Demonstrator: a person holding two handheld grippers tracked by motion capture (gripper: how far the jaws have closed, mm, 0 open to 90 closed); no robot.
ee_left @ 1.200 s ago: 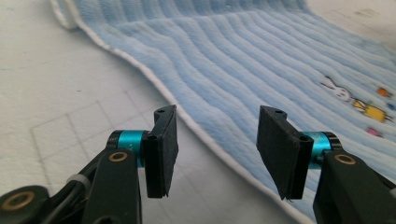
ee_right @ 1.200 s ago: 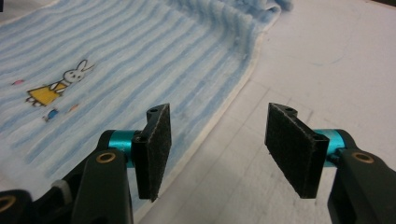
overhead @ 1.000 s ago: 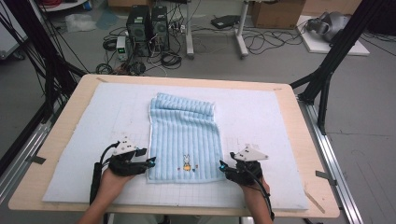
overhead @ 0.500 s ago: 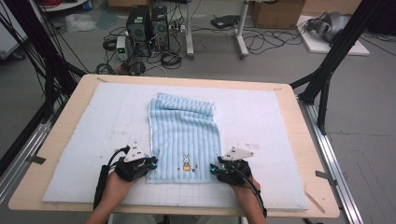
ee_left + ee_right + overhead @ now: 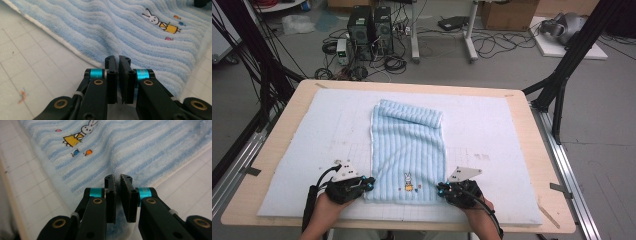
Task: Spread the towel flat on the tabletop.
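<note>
A light blue striped towel [image 5: 409, 145] lies lengthwise on the white foam mat [image 5: 497, 130], with its far end folded over and a small rabbit picture [image 5: 408, 179] near its front edge. My left gripper [image 5: 370, 184] is at the towel's near left corner. Its jaws are shut over the towel's [image 5: 125, 30] white edge, left gripper [image 5: 118, 60]. My right gripper [image 5: 440, 189] is at the near right corner. In the right gripper view, the right gripper [image 5: 117, 178] has its jaws pinched on the towel [image 5: 140, 150], with blue cloth showing between them.
The mat covers most of a wooden table [image 5: 539, 165]. Black frame legs [image 5: 562, 75] stand at the table's right and left sides. Computer towers [image 5: 369, 22] and cables lie on the floor beyond the far edge.
Both grippers have moved inward and slightly nearer, from beside the towel onto its two near corners, where their jaws now sit shut on the cloth.
</note>
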